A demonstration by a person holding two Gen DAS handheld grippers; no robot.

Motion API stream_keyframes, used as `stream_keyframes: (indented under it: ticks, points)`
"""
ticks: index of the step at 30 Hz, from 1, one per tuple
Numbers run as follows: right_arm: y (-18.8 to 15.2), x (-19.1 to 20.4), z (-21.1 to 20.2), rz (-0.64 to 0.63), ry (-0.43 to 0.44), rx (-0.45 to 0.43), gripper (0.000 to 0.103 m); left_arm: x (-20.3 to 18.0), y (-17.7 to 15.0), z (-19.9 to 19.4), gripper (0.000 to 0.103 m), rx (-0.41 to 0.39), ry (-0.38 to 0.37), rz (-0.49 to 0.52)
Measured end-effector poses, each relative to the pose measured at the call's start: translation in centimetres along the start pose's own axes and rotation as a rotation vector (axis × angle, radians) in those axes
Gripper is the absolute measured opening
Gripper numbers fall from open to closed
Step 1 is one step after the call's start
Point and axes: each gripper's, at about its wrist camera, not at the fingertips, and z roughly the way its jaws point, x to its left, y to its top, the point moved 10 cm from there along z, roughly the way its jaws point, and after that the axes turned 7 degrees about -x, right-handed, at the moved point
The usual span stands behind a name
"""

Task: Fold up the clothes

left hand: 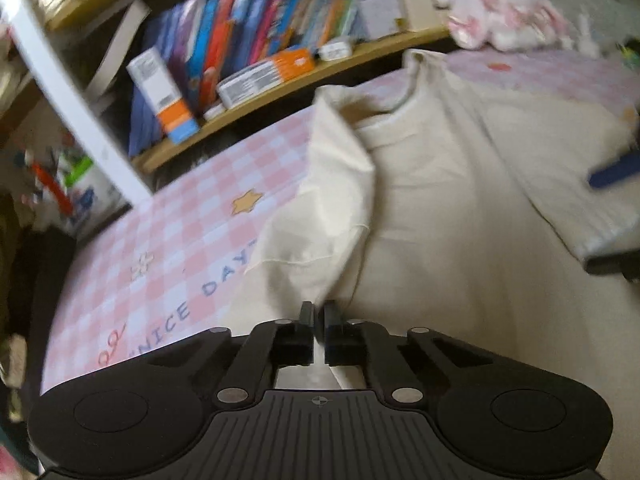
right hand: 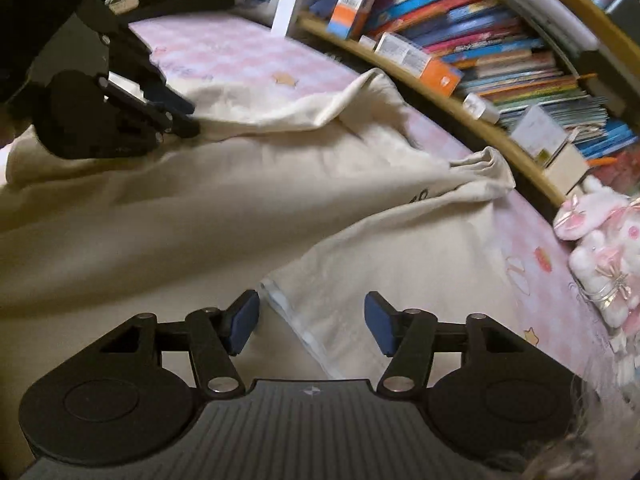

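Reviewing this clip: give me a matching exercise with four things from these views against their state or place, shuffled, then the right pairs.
Things:
1. left gripper
2. right gripper
3. cream T-shirt
4. plush toy

States or places:
A. spread on the pink checked cover
B. shut on a fold of cloth
C. pink and white, beside the bookshelf
D. open, over a sleeve hem

Pairs: 1-B, 2-D, 3-A, 4-C

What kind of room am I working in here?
Likely a child's bedroom or playroom at home. A cream T-shirt lies on a pink checked mat, beside a low wooden shelf packed with colourful picture books, and a pink-and-white plush toy.
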Motion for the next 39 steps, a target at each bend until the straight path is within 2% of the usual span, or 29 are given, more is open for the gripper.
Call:
stream_keyframes:
  ticks: [2, 3, 6, 10, 15, 18, 23, 28, 31, 34, 39]
  points:
    - [0.1, -0.7, 0.1, 0.024, 0.007, 0.010, 0.010, 2.3, 0.8, 0.1, 0.003, -0.019, 0.037, -0.034]
    - [0.2, -1.4, 0.2, 0.042, -0.003, 0.013, 0.005, 3.8, 1.2, 0.2, 0.003, -0.031, 0.064, -0.042]
    - [1.6, -5.9, -0.2, 0.116, -0.099, -0.029, 0.004, 8.8, 2.5, 1.0, 0.003, -0.049, 0.123, -0.084]
    - [1.9, -15.3, -1.1, 0.226, -0.306, -0.026, 0.004, 14.5, 3.1, 3.6, 0.003, -0.032, 0.177, -0.096]
    - [-0.7, -26.5, -1.8, 0.273, -0.590, 0.085, 0.004, 19.9, 2.5, 8.2, 0.000, 0.026, 0.247, -0.121]
    - [-2.7, -30.6, -1.7, 0.313, -0.683, 0.165, 0.003, 21.0, 2.3, 10.4, 0.001, 0.052, 0.238, -0.126]
    - [-4.8, -32.2, -0.1, 0.293, -0.718, 0.255, 0.003, 20.5, 3.0, 13.6, 0.001, 0.052, 0.220, -0.079]
    - [-6.0, -33.3, 2.5, 0.330, -0.748, 0.316, 0.003, 21.6, 4.4, 16.1, 0.001, 0.050, 0.227, -0.095]
    - [-6.2, -33.2, 3.7, 0.375, -0.737, 0.324, 0.003, 23.0, 5.3, 17.2, 0.001, 0.051, 0.253, -0.106]
    - [-5.5, -32.9, 4.3, 0.408, -0.715, 0.295, 0.003, 24.4, 5.4, 18.1, 0.001, 0.057, 0.277, -0.116]
    - [-5.2, -33.7, 4.1, 0.469, -0.722, 0.274, 0.003, 24.1, 4.2, 19.2, 0.001, 0.096, 0.258, -0.090]
